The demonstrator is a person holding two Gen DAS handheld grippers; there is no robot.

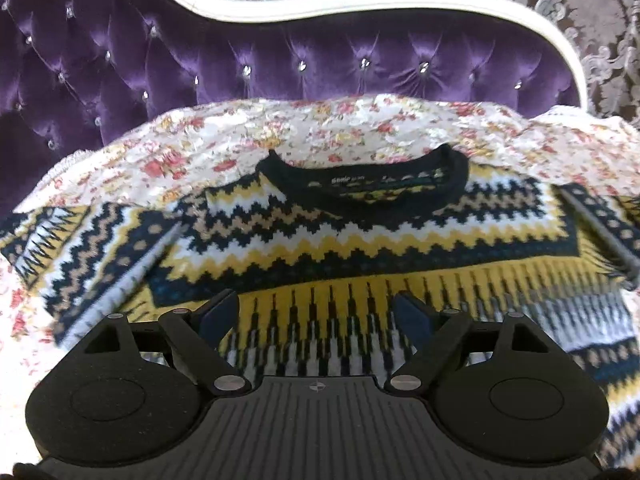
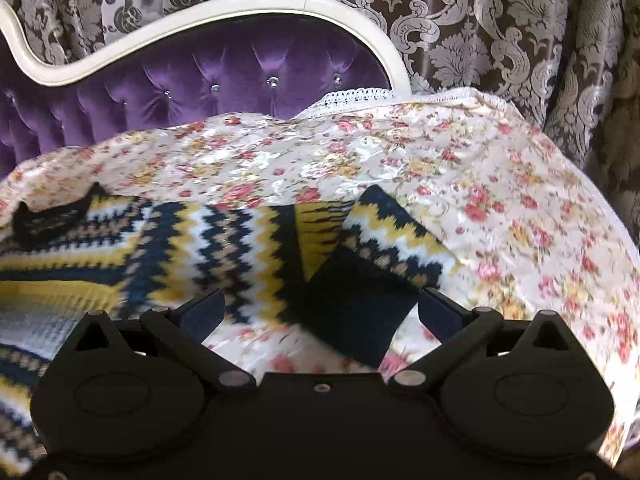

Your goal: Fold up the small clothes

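While both sets of jaws stand apart and empty, the left gripper (image 1: 316, 316) hangs over the chest of the sweater (image 1: 360, 248) and the right gripper (image 2: 320, 312) over its folded right sleeve (image 2: 372, 280). I'd pinch each sleeve near its cuff and draw it flat across the body. The sweater lies on the floral bedspread (image 2: 500, 200), collar (image 1: 360, 184) toward the purple headboard (image 1: 200, 60), sleeves spread crosswise.
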